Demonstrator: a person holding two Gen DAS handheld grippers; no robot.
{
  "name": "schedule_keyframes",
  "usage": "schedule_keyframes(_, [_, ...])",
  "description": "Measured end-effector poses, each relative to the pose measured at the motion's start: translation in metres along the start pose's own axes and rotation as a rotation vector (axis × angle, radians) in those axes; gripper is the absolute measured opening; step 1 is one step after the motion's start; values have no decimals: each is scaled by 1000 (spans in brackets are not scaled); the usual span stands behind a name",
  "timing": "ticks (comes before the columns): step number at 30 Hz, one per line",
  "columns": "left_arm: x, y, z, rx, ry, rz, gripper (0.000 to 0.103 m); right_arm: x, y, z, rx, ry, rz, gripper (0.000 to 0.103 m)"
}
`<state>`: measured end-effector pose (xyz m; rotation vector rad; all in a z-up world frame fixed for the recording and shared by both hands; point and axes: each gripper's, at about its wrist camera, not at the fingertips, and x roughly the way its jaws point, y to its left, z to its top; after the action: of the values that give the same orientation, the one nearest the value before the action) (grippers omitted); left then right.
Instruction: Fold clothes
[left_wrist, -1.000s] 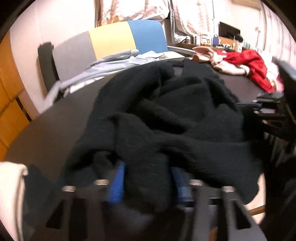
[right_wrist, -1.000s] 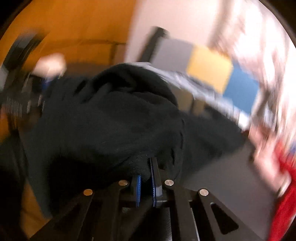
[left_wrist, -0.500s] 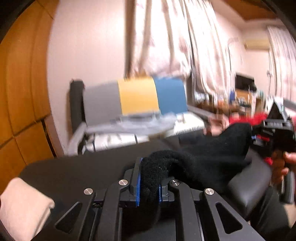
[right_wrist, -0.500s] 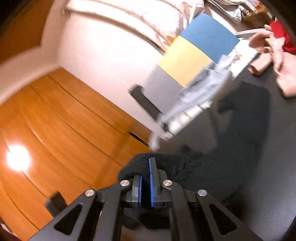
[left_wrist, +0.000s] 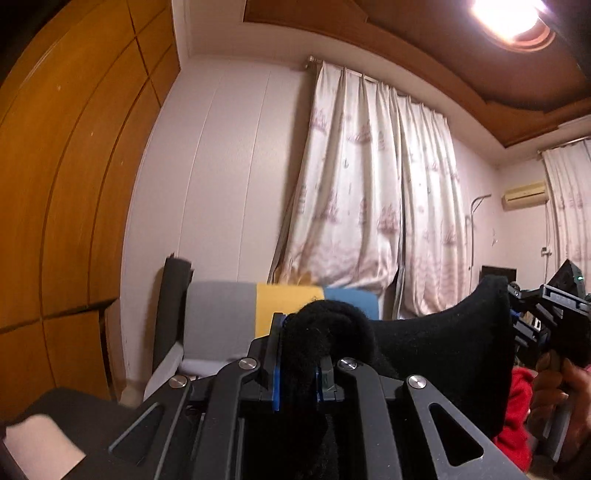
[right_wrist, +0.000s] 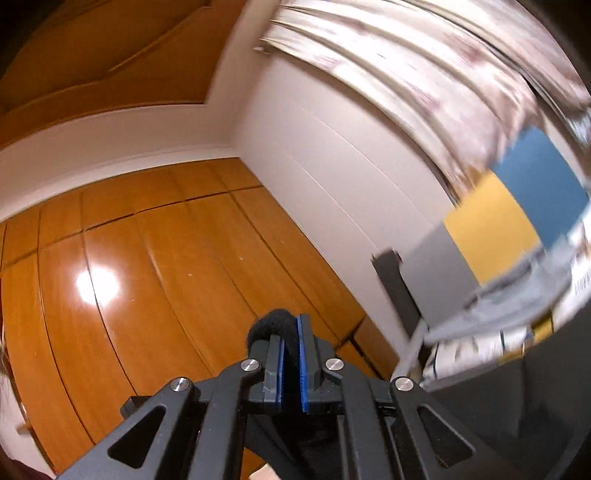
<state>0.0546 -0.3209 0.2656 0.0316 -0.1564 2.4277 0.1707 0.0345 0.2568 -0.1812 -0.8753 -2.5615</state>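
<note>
black knit (left_wrist: 436, 343) span only in l view

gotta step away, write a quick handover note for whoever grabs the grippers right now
Left gripper: shut on the black knit garment.
Right gripper: shut on another edge of the same garment.
Garment is lifted and stretched between the two grippers, above the dark table.
Done: garment picked up and spread.
Left: lay it flat and fold it. A red garment waits at the right.

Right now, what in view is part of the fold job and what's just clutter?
Job: black garment, left claw, right claw, both shut on it.

Clutter: red cloth, chair, curtain, folded pale cloth.
</note>
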Motion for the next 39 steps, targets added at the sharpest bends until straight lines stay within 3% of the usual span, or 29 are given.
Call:
schedule_keyframes(5, [-24,-5,49,-39,-67,-38,12,-10,58,34,-95,-59,50,5])
schedule_keyframes(12, [-64,-31,101,-3,-163,-102,13,-32,108,67,-132,-132,118,5])
schedule_keyframes(18, [-87,-32,142,-79,-174,-198,13,-49,146,80,-174,-178,164,5])
schedule_keyframes(22, [-80,-22,148,-119,-121,-202,13,-39,131,72,-149,-146,124,5])
schedule_keyframes(27, [-22,13,106,-146,35,-123,14,-9,73,40,-96,-78,-21,5])
schedule_keyframes(32, [75,61,2,-116,262,-3,14,22,11,6,-49,-9,-183,5])
schedule_keyframes(36, [149,75,-91,-118,467,63,14,51,-78,-46,-40,91,-430,5])
schedule_keyframes(39, [206,83,-173,-133,639,120,14,66,-158,-90,57,189,-566,5])
